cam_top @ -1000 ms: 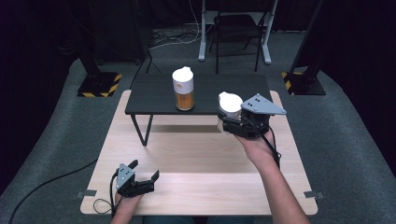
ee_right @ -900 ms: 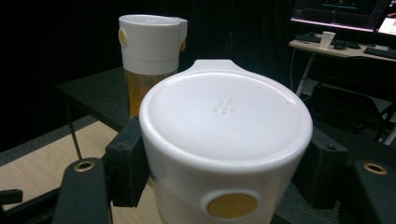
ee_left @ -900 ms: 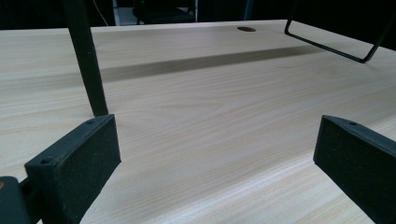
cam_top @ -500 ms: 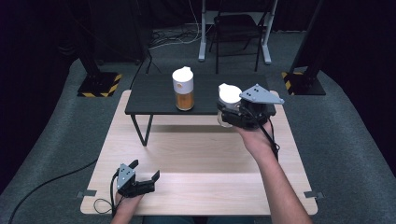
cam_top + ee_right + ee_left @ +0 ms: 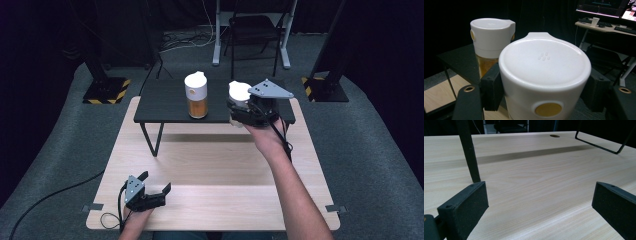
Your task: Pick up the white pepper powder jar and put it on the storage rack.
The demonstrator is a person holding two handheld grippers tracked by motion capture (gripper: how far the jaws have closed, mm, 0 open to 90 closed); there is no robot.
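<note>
The white-lidded jar (image 5: 544, 77) sat clamped between the right gripper's (image 5: 246, 111) black jaws, one on each side of its white cap, closed snug against it. In the high view that jar (image 5: 238, 94) was at about 1 o'clock from the desk's centre, over the right part of the small black riser table (image 5: 165, 100), near its front edge. Whether its base was resting on the riser or held just above it could not be told (gripper body hid the bottom).

A second jar (image 5: 196, 95), same white lid with amber contents, stood upright on the riser at roughly 12 o'clock, near the held one at its 9 o'clock side but apart from it. In the right gripper view it showed at 10 o'clock behind the held jar (image 5: 491, 40).

Left gripper (image 5: 150, 192) lay low at 7 o'clock on the light wooden desk (image 5: 220, 170), jaws spread wide with nothing between them; its own view showed bare wood grain (image 5: 536, 190) between the two pads.

Judgement on progress: the grasp looked done, jar secured. Likely mid-transfer, either being set down beside its twin or being lifted off. Release or carry-away remained, and the left gripper had no part yet.
</note>
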